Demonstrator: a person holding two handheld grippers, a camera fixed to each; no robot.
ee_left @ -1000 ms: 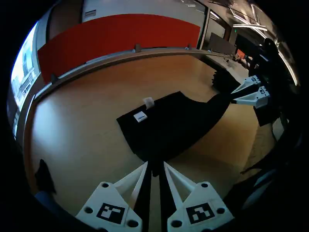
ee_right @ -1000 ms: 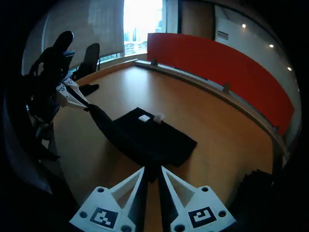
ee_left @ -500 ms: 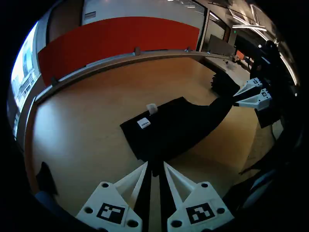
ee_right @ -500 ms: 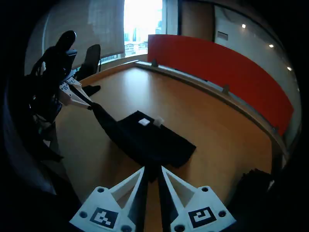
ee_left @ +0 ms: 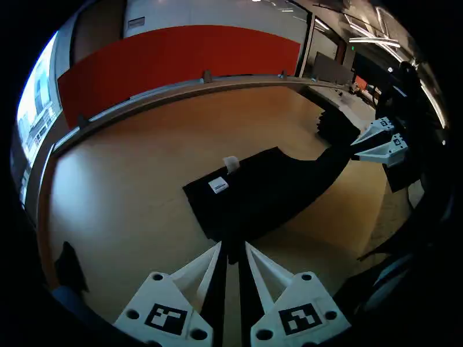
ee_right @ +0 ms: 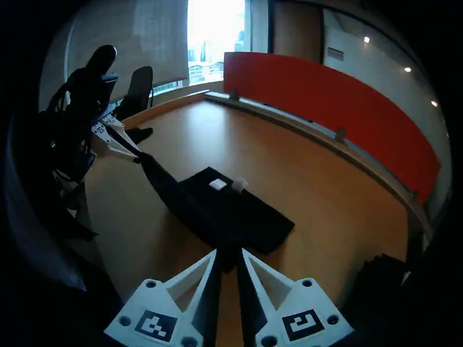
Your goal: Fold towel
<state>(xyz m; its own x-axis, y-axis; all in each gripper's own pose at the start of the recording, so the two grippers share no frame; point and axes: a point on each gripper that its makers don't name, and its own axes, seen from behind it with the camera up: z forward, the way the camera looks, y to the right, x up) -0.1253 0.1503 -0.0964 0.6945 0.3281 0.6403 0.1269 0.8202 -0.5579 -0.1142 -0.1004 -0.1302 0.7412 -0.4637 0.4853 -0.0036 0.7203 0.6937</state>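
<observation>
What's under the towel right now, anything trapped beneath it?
The towel lies on the wooden table, its near corners lifted by the left gripper and right gripper. No bulge shows, but whatever is beneath the flat part is covered.

Black towel (ee_left: 266, 185), near edge lifted

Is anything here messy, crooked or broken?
Nothing looks spilled or damaged. The black towel lies partly on the table, two corners held up by the left gripper and right gripper, so it sags between them. One white tag stands up at its far edge; a second tag lies flat.
</observation>
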